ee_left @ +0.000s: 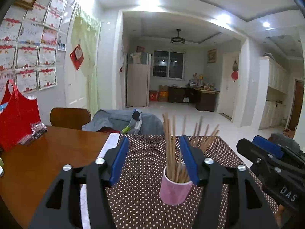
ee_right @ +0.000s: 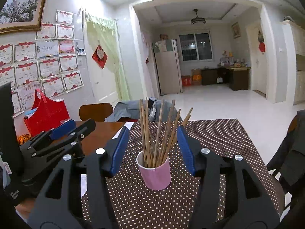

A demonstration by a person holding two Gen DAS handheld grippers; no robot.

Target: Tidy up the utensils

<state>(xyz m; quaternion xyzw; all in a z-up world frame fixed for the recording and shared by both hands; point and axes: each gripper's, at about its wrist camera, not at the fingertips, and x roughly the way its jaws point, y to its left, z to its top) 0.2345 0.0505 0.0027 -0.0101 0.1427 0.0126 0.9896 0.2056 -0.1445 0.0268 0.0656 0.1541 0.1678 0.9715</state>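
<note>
We have both grippers spread, nothing between pads. Left gripper (ee_left: 152, 152) and right gripper (ee_right: 151, 143) sit just short of pink cup (ee_right: 154, 173). Cup upright on dotted mat (ee_right: 219, 143) on worktop (ee_left: 47, 152), chopsticks (ee_right: 158, 131) standing in it, fanned out. Risk as we judge it: cup looks light and top-heavy, sticks lean past rim, so finger brushing them could tip it. Open mat beyond and right of cup; mat's far edge drops to floor. Red bag (ee_left: 17, 122) well left.
</note>
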